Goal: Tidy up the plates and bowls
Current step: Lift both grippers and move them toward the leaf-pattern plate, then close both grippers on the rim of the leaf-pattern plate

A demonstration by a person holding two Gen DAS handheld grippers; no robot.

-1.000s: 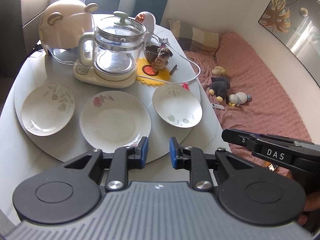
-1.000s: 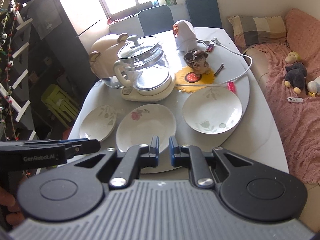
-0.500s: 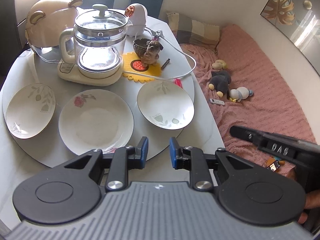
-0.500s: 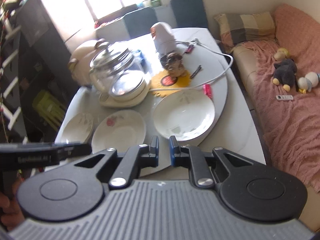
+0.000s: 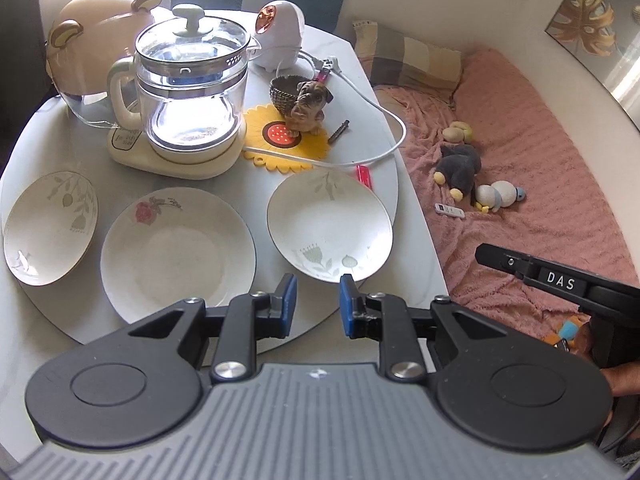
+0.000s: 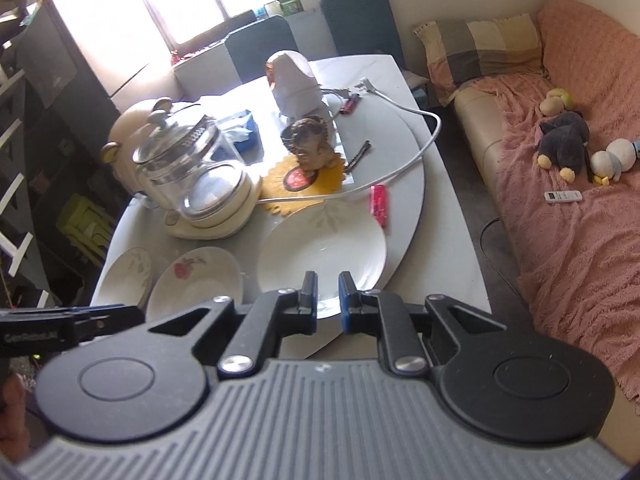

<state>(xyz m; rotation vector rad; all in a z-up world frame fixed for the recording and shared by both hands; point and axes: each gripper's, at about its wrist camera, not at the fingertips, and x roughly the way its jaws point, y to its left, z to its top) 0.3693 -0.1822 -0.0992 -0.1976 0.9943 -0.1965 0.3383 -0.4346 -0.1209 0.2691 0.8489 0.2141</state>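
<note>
Three dishes in a row along near edge of round turntable on table: leaf-pattern bowl at left edge, cut off by frame border in left wrist view; rose plate at centre; leaf-pattern plate at right edge. All three apart, none stacked.

Left gripper: jaws narrowly parted, nothing between, above near edge between rose plate and leaf-pattern plate.

Right gripper: jaws nearly closed, empty, over near rim of leaf-pattern plate; contact not determinable. Near rims of all three dishes hidden behind gripper bodies in right wrist view.

Glass kettle behind dishes; bear-eared lid partly hidden behind it. Right wrist view blurred; window glare obscures far edge.
</note>
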